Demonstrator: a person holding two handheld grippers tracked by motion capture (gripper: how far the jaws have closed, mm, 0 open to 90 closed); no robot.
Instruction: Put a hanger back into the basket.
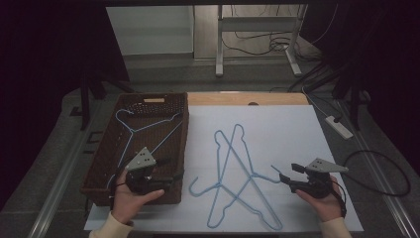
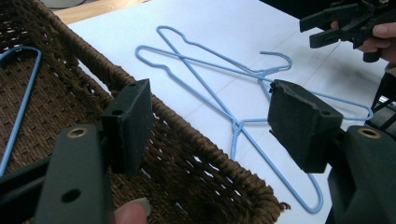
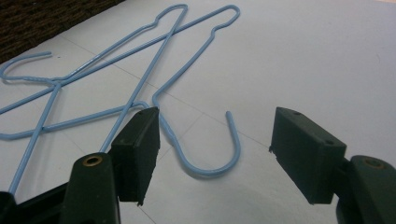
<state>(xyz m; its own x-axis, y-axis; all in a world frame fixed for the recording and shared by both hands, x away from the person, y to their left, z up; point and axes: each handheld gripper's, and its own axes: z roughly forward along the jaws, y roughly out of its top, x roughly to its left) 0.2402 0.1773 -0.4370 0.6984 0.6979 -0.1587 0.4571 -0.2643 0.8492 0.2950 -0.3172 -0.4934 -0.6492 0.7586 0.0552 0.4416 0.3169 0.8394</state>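
One blue wire hanger point(image 1: 132, 130) lies in the wicker basket point(image 1: 106, 144), two crossed hangers point(image 1: 233, 173) remain on the white sheet point(image 1: 292, 129); left gripper point(image 1: 166, 171) and right gripper point(image 1: 287, 173) both spread, empty.

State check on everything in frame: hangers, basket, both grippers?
Hanger in basket: lying flat inside, untouched.
Two crossed hangers: flat on the white sheet, overlapping, hooks pointing opposite ways, ungripped.
Basket: upright on the table, holds one hanger.
Left gripper: open, empty, over the basket's rim.
Right gripper: open, empty, aimed at a hanger hook.
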